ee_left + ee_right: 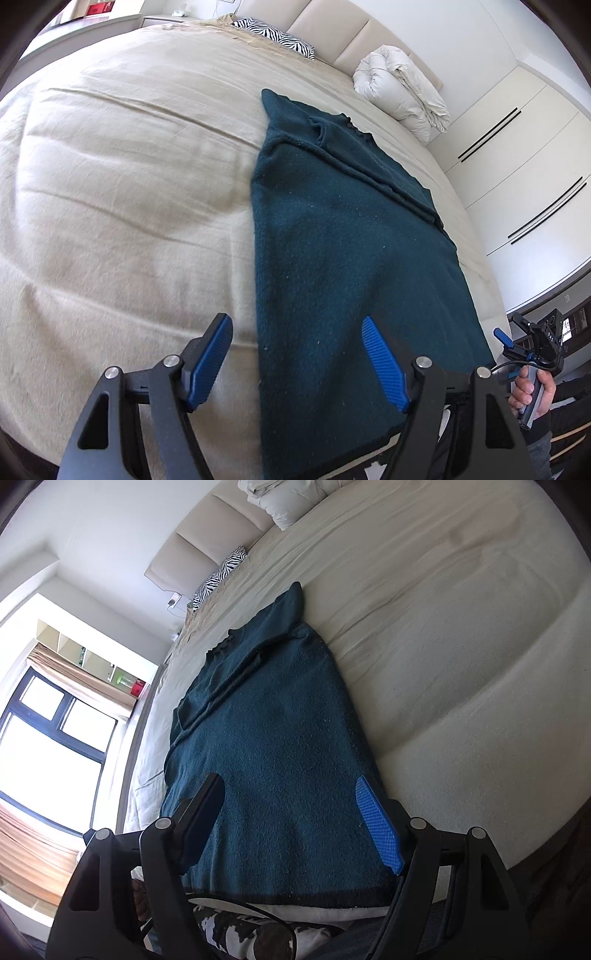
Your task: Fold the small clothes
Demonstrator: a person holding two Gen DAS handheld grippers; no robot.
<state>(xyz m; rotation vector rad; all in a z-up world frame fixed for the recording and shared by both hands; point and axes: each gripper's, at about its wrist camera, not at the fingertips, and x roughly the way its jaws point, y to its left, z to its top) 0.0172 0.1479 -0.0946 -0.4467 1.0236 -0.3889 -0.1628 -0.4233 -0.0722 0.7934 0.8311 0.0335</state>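
A dark teal knitted sweater (343, 251) lies flat on the beige bed (129, 184), its sleeves folded in over the body, neck toward the headboard. My left gripper (297, 325) is open and empty, hovering over the sweater's near left edge. My right gripper (291, 786) is open and empty above the sweater (273, 731) near its hem. The right gripper also shows in the left wrist view (532, 347), held in a hand beside the bed's near right corner.
A rolled white duvet (402, 92) and a zebra-print pillow (277, 37) lie by the padded headboard (332, 29). White wardrobe doors (517, 166) stand to the right of the bed. A window (48, 746) and shelves are on the other side.
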